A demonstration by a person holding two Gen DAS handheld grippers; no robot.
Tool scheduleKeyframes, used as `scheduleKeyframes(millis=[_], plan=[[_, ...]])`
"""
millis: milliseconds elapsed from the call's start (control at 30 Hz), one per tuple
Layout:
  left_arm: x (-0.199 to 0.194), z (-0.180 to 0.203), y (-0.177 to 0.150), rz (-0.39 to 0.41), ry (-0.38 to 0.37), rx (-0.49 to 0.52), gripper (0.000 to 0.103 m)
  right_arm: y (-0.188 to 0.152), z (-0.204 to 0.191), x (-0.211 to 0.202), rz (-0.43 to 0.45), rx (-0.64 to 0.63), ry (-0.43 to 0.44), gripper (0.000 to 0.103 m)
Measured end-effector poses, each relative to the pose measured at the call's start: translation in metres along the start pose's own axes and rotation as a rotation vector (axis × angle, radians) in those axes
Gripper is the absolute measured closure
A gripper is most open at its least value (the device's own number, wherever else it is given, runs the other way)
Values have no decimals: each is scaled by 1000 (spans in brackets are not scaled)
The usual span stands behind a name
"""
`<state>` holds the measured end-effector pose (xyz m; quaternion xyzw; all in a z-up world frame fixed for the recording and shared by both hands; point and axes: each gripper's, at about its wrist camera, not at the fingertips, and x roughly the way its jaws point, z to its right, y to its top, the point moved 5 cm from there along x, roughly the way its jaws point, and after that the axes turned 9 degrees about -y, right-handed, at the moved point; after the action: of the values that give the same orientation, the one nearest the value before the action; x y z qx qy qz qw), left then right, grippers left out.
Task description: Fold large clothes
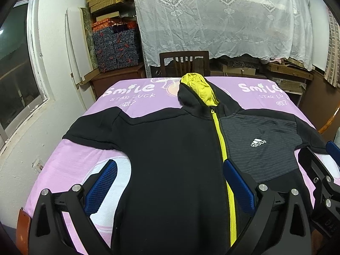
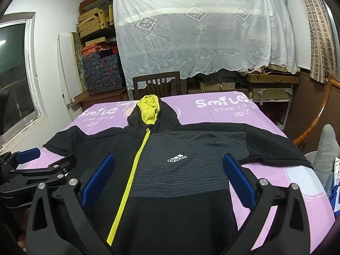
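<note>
On the pink "Smile" sheet (image 1: 85, 165) covering the bench lies a black zip-up hoodie (image 1: 174, 161), front up and zipped shut, its hood (image 1: 197, 93) with the yellow-green lining pointing toward the far edge and the wooden chair (image 1: 184, 63) beyond. Both sleeves are spread out to the sides, and the yellow zipper (image 1: 223, 153) runs down the middle beside a grey striped chest panel bearing a white adidas logo (image 1: 258, 142).

The left hand-held gripper (image 1: 170, 182) hovers over the hoodie's lower body, blue-padded fingers (image 1: 102, 187) spread wide with nothing between them. The right hand-held gripper (image 2: 170, 180) hovers just beside it over the logo side, its jaws likewise wide apart and empty. Each gripper shows at the edge of the other's view.

Behind the bench a white lace cloth (image 2: 201, 31) drapes over shelving, with stacked patterned boxes (image 1: 119, 46) to its left near the window (image 1: 14, 63).
</note>
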<state>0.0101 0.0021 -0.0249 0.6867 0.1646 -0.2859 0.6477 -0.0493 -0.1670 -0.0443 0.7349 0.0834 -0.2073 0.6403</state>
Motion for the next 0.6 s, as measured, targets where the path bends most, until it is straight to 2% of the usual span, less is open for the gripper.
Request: scheduleKeyframes(millis=[600], plan=[[3,-1,-3,1,5,-1,3,0,0,-1,4,0,0,4]])
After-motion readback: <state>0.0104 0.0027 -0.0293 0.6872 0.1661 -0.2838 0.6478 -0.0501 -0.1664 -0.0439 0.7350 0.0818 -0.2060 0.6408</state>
